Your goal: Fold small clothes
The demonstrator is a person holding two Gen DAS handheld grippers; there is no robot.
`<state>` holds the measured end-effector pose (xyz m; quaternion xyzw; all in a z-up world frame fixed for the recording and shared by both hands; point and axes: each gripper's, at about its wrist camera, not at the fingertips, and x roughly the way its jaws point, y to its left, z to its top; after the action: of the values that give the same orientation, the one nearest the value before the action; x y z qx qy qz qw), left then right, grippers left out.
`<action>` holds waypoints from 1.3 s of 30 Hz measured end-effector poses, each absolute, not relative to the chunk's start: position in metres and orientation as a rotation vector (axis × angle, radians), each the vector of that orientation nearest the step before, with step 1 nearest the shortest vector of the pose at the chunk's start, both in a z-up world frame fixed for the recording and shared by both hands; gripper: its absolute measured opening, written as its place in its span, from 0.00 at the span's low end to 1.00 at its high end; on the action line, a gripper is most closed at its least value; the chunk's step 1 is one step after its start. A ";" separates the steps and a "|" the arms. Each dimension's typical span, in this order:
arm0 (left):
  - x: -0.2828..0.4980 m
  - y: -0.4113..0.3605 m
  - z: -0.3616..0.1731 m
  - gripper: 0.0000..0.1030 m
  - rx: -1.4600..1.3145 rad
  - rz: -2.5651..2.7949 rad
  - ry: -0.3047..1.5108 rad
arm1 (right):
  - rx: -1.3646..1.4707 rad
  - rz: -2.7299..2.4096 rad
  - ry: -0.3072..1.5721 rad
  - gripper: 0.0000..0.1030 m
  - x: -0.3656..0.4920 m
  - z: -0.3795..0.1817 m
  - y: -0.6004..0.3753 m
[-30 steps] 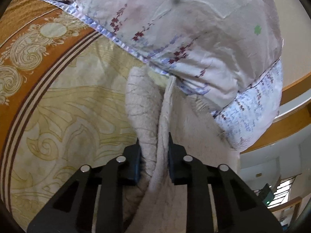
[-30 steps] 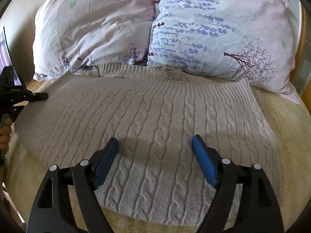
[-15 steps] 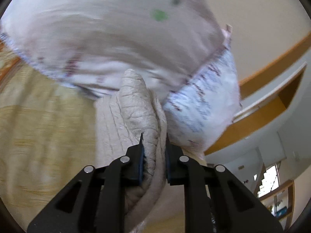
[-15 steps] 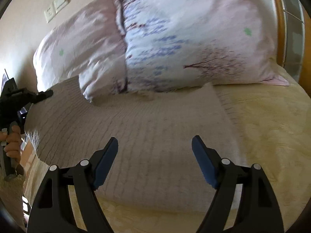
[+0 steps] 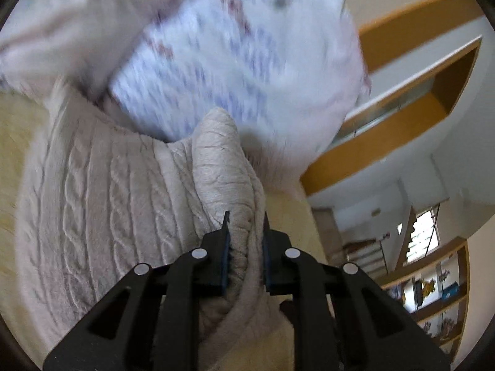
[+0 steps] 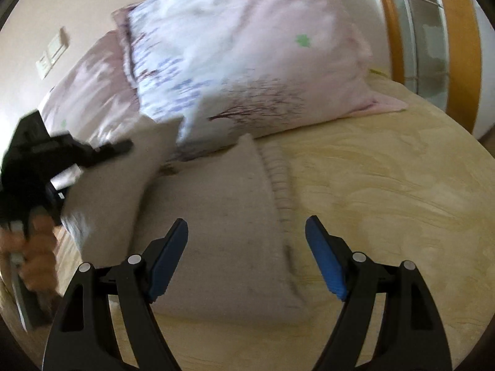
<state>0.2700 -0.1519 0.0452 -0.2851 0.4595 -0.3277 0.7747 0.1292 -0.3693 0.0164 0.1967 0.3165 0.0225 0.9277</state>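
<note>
In the left wrist view the left gripper [image 5: 246,232] clenches a cable-knit sweater [image 5: 117,216] fold pointing to 12 o'clock, while in the right wrist view the right gripper [image 6: 246,247] hangs released above it on the bed [image 6: 386,204], long axis toward the 11 o'clock pillows [image 6: 247,71].

Cream wall [image 6: 55,6], shelves [image 5: 433,290] (blurred)

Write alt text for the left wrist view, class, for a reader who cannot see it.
The left gripper is clamped on a bunched fold of a beige cable-knit sweater, lifting that edge off a yellow patterned bedspread. Blurred floral pillows fill the top of the frame, with a wooden headboard and shelves to the right.
</note>
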 end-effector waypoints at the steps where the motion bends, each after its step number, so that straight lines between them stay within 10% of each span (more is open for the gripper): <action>1: 0.271 -0.158 0.041 0.16 -0.621 -0.718 1.014 | 0.418 0.041 0.646 0.77 0.128 0.016 -0.375; 5: 0.265 -0.165 0.034 0.20 -0.667 -0.824 1.049 | 0.471 0.060 0.627 0.77 0.125 0.022 -0.389; 12: 0.243 -0.087 0.066 0.66 -0.624 -0.700 0.894 | 0.721 0.382 0.699 0.77 0.150 0.030 -0.401; 32: 0.265 -0.059 0.001 0.70 -0.617 -0.570 1.094 | 0.880 0.433 0.947 0.39 0.242 -0.015 -0.377; 34: 0.265 -0.060 -0.001 0.70 -0.622 -0.576 1.096 | 0.885 0.417 0.944 0.24 0.249 -0.017 -0.380; 39: 0.262 -0.057 0.001 0.72 -0.630 -0.581 1.104 | 0.441 0.364 0.750 0.16 0.229 0.033 -0.340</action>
<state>0.2617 -0.0571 0.0009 -0.2901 0.5082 -0.2676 0.7655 0.2287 -0.3404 0.0326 0.2123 0.3610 0.1752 0.8910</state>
